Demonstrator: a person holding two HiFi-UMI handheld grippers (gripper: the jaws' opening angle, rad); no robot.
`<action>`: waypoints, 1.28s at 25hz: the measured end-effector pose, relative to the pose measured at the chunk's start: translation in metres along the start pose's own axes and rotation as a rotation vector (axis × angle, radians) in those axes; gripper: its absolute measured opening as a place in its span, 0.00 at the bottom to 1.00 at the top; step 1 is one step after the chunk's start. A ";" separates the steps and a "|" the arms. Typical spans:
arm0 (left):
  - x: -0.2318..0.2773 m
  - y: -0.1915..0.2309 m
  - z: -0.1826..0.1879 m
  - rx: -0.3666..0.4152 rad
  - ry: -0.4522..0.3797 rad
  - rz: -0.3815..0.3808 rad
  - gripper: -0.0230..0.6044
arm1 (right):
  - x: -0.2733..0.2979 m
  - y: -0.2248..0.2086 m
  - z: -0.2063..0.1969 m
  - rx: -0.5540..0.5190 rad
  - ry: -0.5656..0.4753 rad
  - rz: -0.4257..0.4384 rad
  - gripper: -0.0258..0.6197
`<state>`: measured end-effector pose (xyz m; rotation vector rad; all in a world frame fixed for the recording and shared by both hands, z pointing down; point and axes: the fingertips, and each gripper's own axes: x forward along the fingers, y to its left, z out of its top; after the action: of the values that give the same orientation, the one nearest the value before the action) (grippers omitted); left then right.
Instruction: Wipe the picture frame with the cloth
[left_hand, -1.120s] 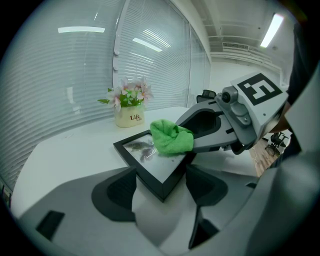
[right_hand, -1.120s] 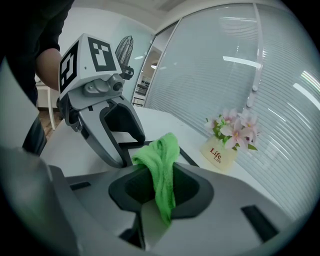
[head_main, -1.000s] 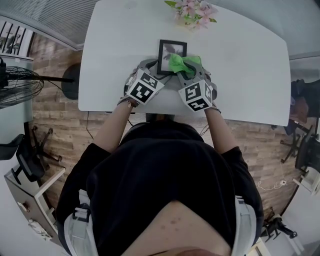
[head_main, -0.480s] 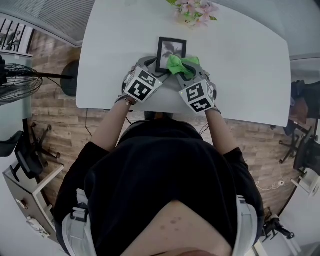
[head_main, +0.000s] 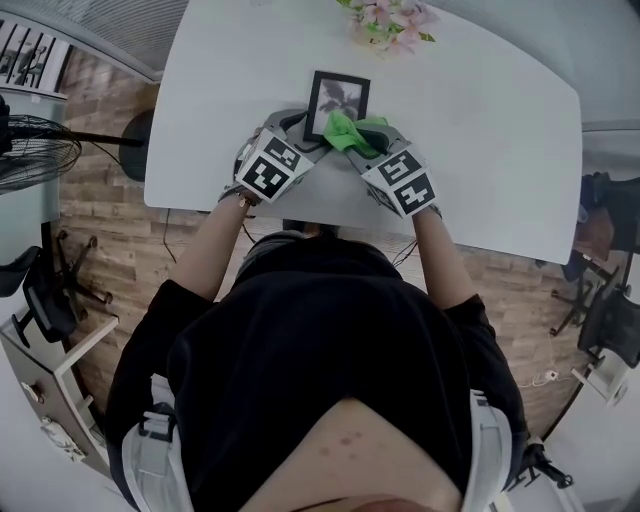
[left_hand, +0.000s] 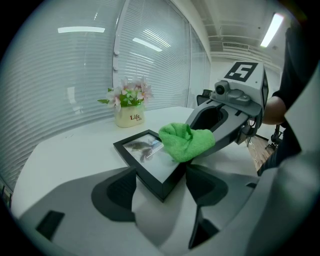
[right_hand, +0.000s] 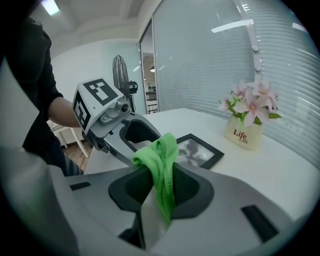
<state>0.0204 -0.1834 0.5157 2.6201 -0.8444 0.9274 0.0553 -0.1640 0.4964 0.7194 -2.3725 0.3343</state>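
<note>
A black picture frame (head_main: 338, 98) lies flat on the white table (head_main: 480, 130). My left gripper (head_main: 298, 128) is shut on its near corner; in the left gripper view that corner (left_hand: 159, 181) sits wedged between the two jaws of the left gripper (left_hand: 160, 186). My right gripper (right_hand: 162, 189) is shut on a green cloth (right_hand: 161, 159). The bunched cloth (left_hand: 186, 141) rests on the frame's near right edge, and the right gripper (head_main: 368, 138) reaches in from the right. The cloth (head_main: 347, 131) hides the frame's lower part in the head view.
A small pot of pink flowers (head_main: 385, 20) stands just beyond the frame, marked "Life" (right_hand: 242, 135). The table's near edge (head_main: 330, 215) runs right under both grippers. A floor fan (head_main: 30, 150) and office chairs stand on the wood floor around the table.
The right gripper has slid the green cloth a little to the left across the frame. The left gripper has kept its hold on the frame's corner.
</note>
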 end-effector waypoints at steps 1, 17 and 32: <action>0.000 0.000 0.000 0.002 -0.001 0.000 0.55 | -0.001 0.002 0.000 0.005 -0.001 0.018 0.19; -0.001 -0.001 0.001 0.007 -0.003 -0.001 0.55 | -0.019 0.029 -0.005 0.110 -0.006 0.247 0.19; 0.002 -0.004 0.004 0.010 -0.002 0.002 0.54 | -0.038 -0.049 0.096 -0.144 -0.069 -0.110 0.20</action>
<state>0.0266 -0.1825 0.5139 2.6296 -0.8453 0.9330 0.0599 -0.2268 0.4008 0.8009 -2.3812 0.0919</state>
